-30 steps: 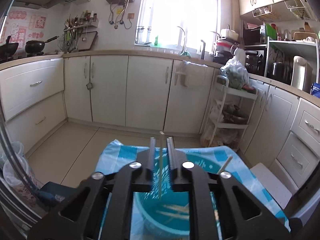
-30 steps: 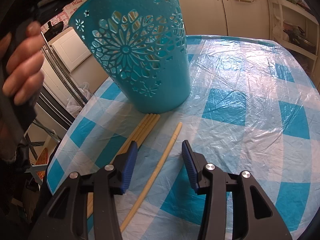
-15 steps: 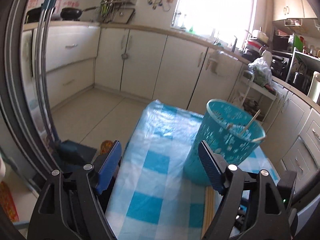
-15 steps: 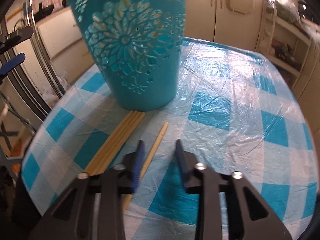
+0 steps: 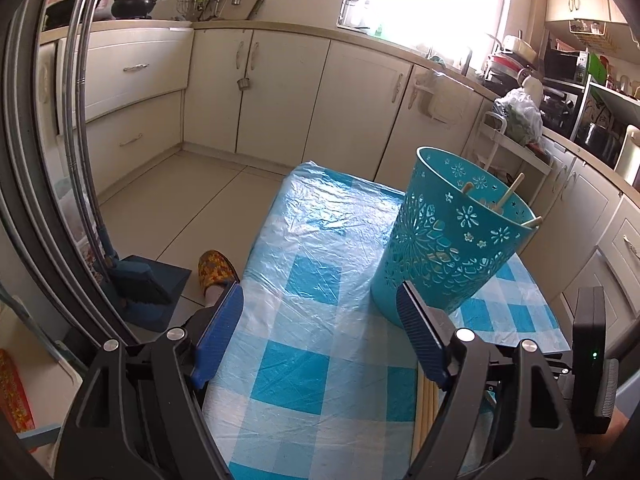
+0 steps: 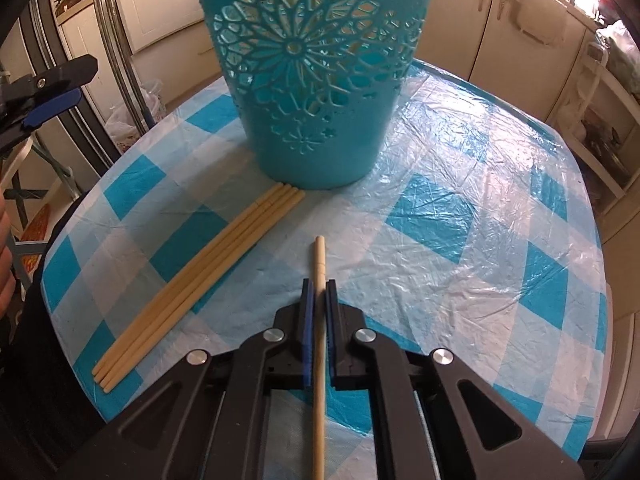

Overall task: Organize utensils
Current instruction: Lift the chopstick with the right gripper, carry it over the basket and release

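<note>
A teal cut-out basket (image 5: 448, 252) (image 6: 316, 72) stands on the blue checked tablecloth (image 5: 316, 280) (image 6: 460, 220), with chopstick ends sticking out of its top. My right gripper (image 6: 319, 288) is shut on a single pale chopstick (image 6: 319, 256) that lies on the cloth in front of the basket. Several more chopsticks (image 6: 200, 280) lie side by side to its left, their far ends against the basket's base. My left gripper (image 5: 320, 300) hangs open and empty over the table's left side, the basket just beyond its right finger.
Cream kitchen cabinets (image 5: 280, 92) line the far wall. A dustpan and brush (image 5: 140, 280) and a patterned slipper (image 5: 216, 268) lie on the tiled floor left of the table. A white rack (image 5: 516, 148) stands behind the basket.
My right gripper closed onto the single chopstick. My left gripper let a chopstick go over the basket, opened wide, and moved left and down away from it.
</note>
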`<state>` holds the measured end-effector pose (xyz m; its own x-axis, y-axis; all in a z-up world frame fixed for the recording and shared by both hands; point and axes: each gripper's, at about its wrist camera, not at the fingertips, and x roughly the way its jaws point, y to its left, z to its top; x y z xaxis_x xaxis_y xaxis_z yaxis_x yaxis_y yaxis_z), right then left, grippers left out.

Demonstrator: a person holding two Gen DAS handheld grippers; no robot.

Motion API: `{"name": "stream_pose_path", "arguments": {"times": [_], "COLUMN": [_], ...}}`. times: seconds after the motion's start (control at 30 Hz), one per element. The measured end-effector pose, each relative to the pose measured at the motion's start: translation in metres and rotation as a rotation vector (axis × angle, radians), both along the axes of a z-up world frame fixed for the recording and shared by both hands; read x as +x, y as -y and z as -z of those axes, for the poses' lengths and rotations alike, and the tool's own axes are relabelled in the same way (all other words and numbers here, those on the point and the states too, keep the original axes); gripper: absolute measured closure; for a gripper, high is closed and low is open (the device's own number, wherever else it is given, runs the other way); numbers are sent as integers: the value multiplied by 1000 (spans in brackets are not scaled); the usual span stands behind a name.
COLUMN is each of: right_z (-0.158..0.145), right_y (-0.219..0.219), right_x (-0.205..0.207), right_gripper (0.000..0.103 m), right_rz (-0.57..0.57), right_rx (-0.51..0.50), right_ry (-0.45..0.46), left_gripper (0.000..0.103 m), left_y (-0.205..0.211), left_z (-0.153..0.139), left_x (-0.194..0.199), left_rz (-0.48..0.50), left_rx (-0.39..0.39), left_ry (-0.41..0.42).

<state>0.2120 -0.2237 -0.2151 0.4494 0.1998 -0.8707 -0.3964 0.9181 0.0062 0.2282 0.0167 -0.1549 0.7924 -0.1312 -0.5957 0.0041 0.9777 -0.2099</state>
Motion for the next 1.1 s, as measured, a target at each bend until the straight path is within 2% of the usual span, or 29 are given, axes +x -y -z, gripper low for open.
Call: {"name": "stream_pose_path", "arguments": {"times": [0.1, 0.2, 0.43, 0.5, 0.67, 0.97, 1.1], "right_z": [1, 0, -20, -28, -64, -138, -181], "right_y": [2, 12, 60, 70, 86, 79, 69], "right_x": [-2, -9, -43, -48, -55, -50, -32], "right_gripper": [97, 97, 97, 97, 97, 97, 97], "right_rz": [22, 61, 167, 185, 191, 114, 119], "right_rx": [21, 92, 424, 492, 636, 761, 805], "right_ry": [10, 5, 29, 44, 117, 258, 375], "left_gripper": [28, 27, 24, 23, 23, 22, 22], "left_y": [2, 3, 5, 6, 11, 7, 6], "left_z": [2, 4, 10, 11, 10, 12, 11], "left_x": [-1, -3, -5, -6, -9, -10, -12], "left_rz": [3, 5, 9, 11, 23, 16, 12], "left_rx": [1, 5, 15, 17, 28, 22, 12], "left_ry": [-11, -25, -63, -68, -71, -89, -96]}}
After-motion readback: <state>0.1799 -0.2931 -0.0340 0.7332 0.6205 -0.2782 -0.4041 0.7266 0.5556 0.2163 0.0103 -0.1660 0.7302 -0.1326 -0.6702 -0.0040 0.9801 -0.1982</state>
